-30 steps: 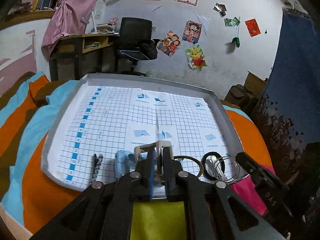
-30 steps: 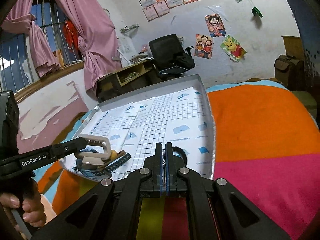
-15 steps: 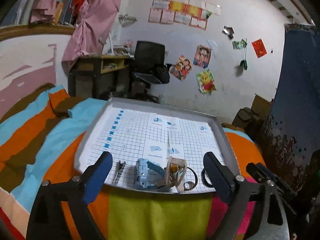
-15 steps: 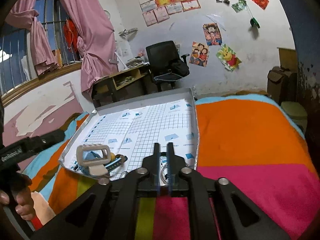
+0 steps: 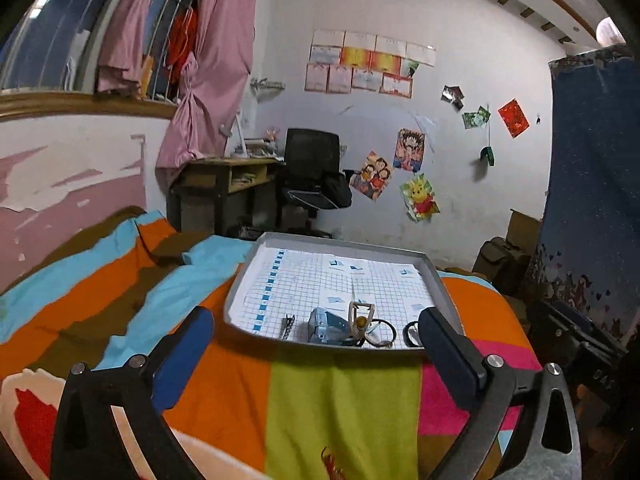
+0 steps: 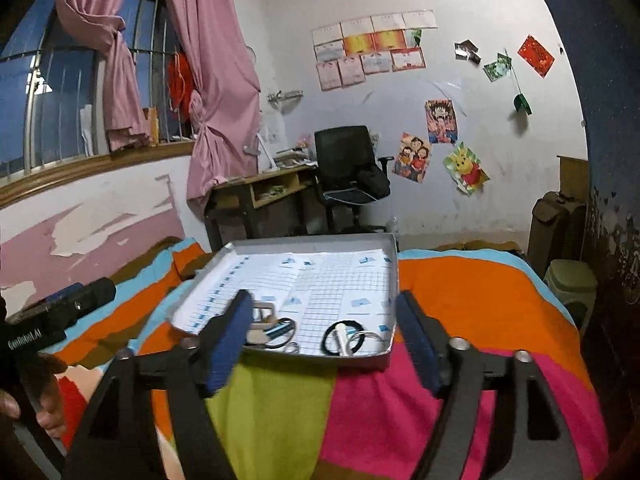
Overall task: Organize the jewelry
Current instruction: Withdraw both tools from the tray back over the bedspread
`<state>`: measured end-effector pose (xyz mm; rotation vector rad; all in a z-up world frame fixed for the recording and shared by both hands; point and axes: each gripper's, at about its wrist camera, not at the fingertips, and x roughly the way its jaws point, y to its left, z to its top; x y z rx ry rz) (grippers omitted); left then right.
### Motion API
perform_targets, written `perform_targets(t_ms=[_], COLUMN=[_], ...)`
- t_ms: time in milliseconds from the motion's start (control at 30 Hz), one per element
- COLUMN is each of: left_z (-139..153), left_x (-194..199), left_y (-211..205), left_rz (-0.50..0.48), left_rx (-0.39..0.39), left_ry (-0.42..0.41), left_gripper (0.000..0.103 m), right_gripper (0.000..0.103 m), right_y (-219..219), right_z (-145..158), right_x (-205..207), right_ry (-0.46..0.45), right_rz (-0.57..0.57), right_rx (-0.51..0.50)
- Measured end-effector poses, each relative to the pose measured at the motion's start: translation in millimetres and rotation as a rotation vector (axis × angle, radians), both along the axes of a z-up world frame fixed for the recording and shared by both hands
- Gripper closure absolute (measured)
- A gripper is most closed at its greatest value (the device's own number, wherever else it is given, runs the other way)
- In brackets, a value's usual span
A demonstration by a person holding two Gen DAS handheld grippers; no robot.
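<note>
Left wrist view: we see a striped blanket (image 5: 340, 404) under a grey tray (image 5: 240, 280); hair ties (image 6: 344, 338) lie at its near edge; both grippers (image 5: 316, 344) (image 6: 324, 336) are opening, empty

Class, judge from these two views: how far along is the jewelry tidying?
Done: nothing looks sorted; the blue piece, cream clip and black ring crowd the tray's near edge. In hand: nothing; left claw and right claw are opening, empty. Left: spreading everything out.
</note>
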<state>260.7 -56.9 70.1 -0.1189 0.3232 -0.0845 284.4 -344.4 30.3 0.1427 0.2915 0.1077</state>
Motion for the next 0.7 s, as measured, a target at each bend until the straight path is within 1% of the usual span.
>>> perform_targets(t_ms=[67, 133, 200, 233, 300, 533, 700], left_z=[2, 2, 2, 2, 2, -1, -5], left_x=[-17, -34, -51, -58, -76, -137, -170], left_y=[3, 6, 9, 10, 13, 26, 36], left_rz=[0.01, 0.012, 0.015, 0.017, 0.017, 0.026, 0.033], left_rx=[0.004, 0.002, 0.007, 0.011, 0.017, 0.006, 0.014], left_ry=[-0.015, -0.03, -0.038, -0.041, -0.054, -0.09, -0.101], left_gripper=[0.0, 0.0, 0.0, 0.0, 0.0, 0.0, 0.0], right_gripper=[0.02, 0.012, 0.009, 0.006, 0.002, 0.001, 0.001], right_y=[1, 2, 5, 6, 9, 13, 11], right_z=[6, 9, 13, 14, 15, 11, 5], right_x=[-20, -39, -59, -69, -90, -158, -198], right_ry=[-0.018, -0.033, -0.05, -0.057, -0.072, -0.108, -0.13], right_rz=[0.003, 0.009, 0.01, 0.012, 0.013, -0.006, -0.028], right_rx=[0.013, 0.009, -0.004, -0.006, 0.001, 0.011, 0.011])
